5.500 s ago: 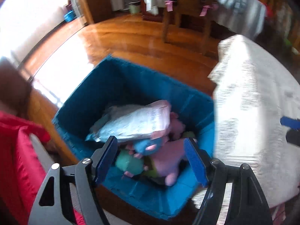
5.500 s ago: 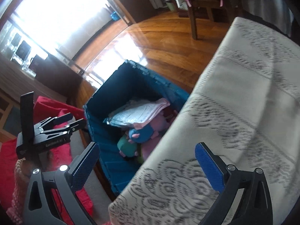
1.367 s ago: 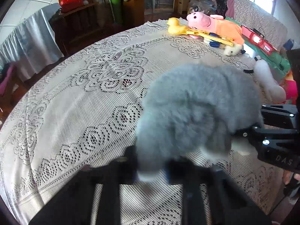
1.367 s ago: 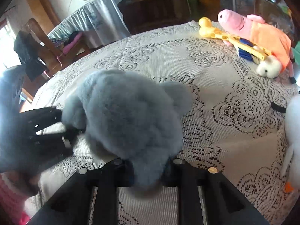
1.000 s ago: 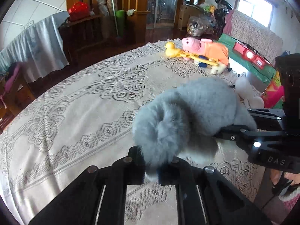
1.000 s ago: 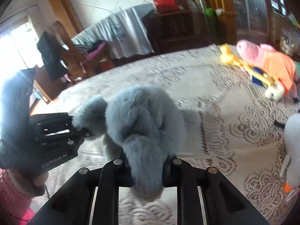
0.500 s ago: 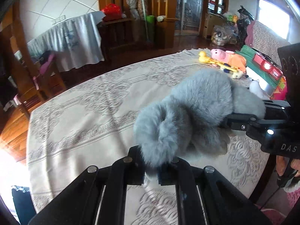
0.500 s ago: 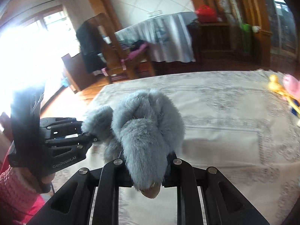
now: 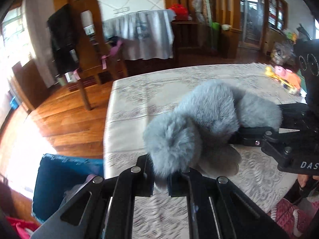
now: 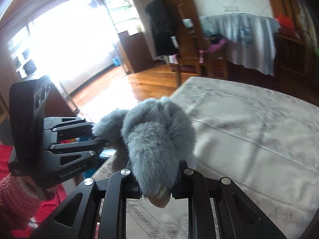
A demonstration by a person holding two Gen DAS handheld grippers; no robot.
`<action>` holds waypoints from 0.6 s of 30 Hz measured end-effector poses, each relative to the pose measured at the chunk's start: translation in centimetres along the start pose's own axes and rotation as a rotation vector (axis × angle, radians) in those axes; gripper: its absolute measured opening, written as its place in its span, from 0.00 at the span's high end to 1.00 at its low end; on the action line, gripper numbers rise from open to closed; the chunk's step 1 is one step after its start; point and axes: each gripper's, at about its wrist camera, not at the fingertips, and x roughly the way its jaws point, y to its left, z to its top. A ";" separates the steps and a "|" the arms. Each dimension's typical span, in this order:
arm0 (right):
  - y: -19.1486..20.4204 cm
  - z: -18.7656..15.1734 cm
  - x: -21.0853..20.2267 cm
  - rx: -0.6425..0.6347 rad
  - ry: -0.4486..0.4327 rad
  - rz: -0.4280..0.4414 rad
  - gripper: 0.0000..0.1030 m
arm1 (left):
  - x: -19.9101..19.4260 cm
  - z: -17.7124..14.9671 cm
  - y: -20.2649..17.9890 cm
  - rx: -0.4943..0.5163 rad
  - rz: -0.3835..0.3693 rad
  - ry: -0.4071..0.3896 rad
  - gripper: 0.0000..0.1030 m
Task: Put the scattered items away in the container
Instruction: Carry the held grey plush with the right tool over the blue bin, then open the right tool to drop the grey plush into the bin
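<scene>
Left wrist view: nearest the lens, the left gripper (image 9: pixel 160 179) is seen with its jaws drawn narrow and clamped on one fluffy end of a single grey plush toy (image 9: pixel 199 123). The toy is held clear above the bench (image 9: pixel 127 107), near the bench's corner. Its fur is long, soft and blue-grey, bunched into three rounded lumps, and a paler beige patch is shown underneath. From the right of the picture, the right gripper (image 9: pixel 237 137) is pressed onto the toy's other end, its jaws likewise narrow. A pink knitted sleeve (image 9: pixel 287 217) is glimpsed below it. Just beyond the bench's edge, one blue container (image 9: pixel 51 181) is set on the wooden floor (image 9: pixel 65 119), with soft items partly visible inside. The bench is covered by a pale lace cloth. Far across it, one pink and orange plush (image 9: pixel 289 75) and one yellow toy (image 9: pixel 273 73) are seen, blurred. Farther off, one wooden chair (image 9: pixel 89 39) and one side table draped in white cloth (image 9: pixel 143 33) are stood.

In the right wrist view, a furry grey limb with a dark tip is pinched between the right jaws.
</scene>
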 end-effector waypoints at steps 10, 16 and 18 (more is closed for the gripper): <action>11.8 4.4 11.4 -0.171 0.123 0.192 0.82 | -2.6 -5.6 12.6 -0.207 0.189 0.037 0.91; 17.3 4.9 17.3 -0.228 0.197 0.263 0.82 | -2.7 -9.1 19.1 -0.337 0.295 0.104 0.91; 18.3 4.8 18.9 -0.240 0.221 0.271 0.82 | -2.7 -10.0 20.7 -0.381 0.311 0.120 0.91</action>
